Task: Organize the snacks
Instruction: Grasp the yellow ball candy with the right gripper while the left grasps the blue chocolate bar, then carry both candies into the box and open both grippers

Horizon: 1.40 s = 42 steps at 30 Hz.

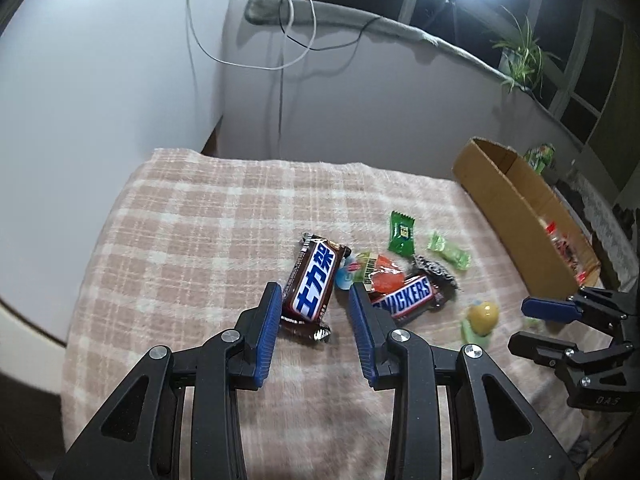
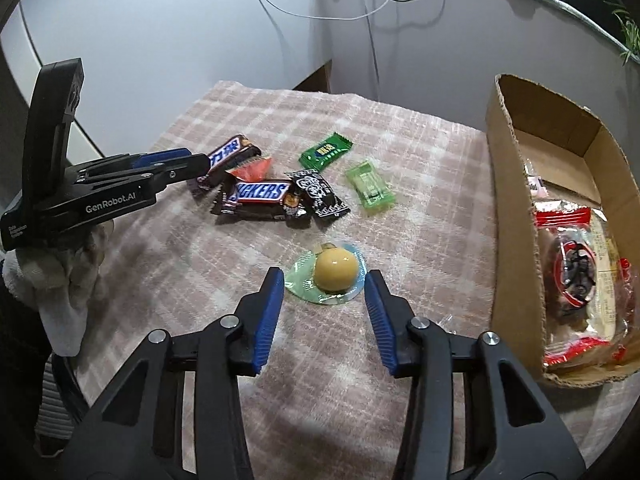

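Note:
Several snacks lie on a pink plaid cloth (image 1: 180, 220). My left gripper (image 1: 314, 300) is open, its fingers either side of the near end of a brown Snickers bar with Chinese lettering (image 1: 314, 280). A second Snickers bar (image 1: 408, 298) lies just right of it, with an orange wrapper (image 1: 386, 276) on top. My right gripper (image 2: 324, 286) is open around a yellow ball-shaped sweet in a clear round wrapper (image 2: 334, 270). A dark green sachet (image 2: 326, 150), a light green candy (image 2: 370, 188) and a black wrapped candy (image 2: 320, 194) lie further back.
An open cardboard box (image 2: 508, 208) stands at the right and holds a red and clear packet (image 2: 576, 276). The cloth's edge drops off at the left and far side. Cables hang on the wall behind. A grey cloth bundle (image 2: 60, 280) sits at the left.

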Motion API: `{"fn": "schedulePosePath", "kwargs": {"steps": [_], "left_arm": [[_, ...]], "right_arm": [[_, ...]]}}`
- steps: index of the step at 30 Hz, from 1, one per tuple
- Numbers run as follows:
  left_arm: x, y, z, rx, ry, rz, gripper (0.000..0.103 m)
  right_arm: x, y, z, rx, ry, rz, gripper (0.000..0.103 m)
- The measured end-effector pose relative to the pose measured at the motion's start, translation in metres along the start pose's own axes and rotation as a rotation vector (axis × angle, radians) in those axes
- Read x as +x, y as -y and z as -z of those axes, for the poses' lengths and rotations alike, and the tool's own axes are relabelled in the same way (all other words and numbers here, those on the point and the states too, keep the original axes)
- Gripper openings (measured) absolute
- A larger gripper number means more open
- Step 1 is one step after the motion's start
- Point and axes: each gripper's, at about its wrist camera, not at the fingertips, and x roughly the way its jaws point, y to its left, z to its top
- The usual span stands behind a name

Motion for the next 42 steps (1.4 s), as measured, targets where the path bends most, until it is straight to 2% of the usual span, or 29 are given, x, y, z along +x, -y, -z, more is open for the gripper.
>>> {"fn": "schedulePosePath", "kwargs": {"steps": [7,12,15,22,25,42], "left_arm": [[0.022,-0.005,-0.001,0.029,-0.021,-0.013,0.033],[0.029,-0.005,-0.001,0.038,-0.028,-0.008,0.033],[0.031,-0.005,-0.001,0.047,-0.029,-0.012,0.033],[0.036,-0.006,-0.001,0.038,-0.032,-0.004,0.033],[0.037,-0.008,-0.002,0.034,-0.030,-0.003,0.027],[0.007,-0.016,0.001,-0.036,0.012,-0.020,0.027]], "right_arm": [[0.012,-0.003,-0.003,-0.011,-0.012,-0.005,0.044],[0.019,-0.009,-0.005,-0.042,-0.019,0.022,0.043],[0.023,-0.007,-0.008,-0.040,-0.027,0.032,0.036],[0.032,-0.006,-0.011,-0.054,-0.039,0.041,0.029],[0.030,-0.007,-0.011,-0.056,-0.040,0.034,0.029],[-0.009,-0.004,-0.011,-0.034,0.038,-0.017,0.028]]}}
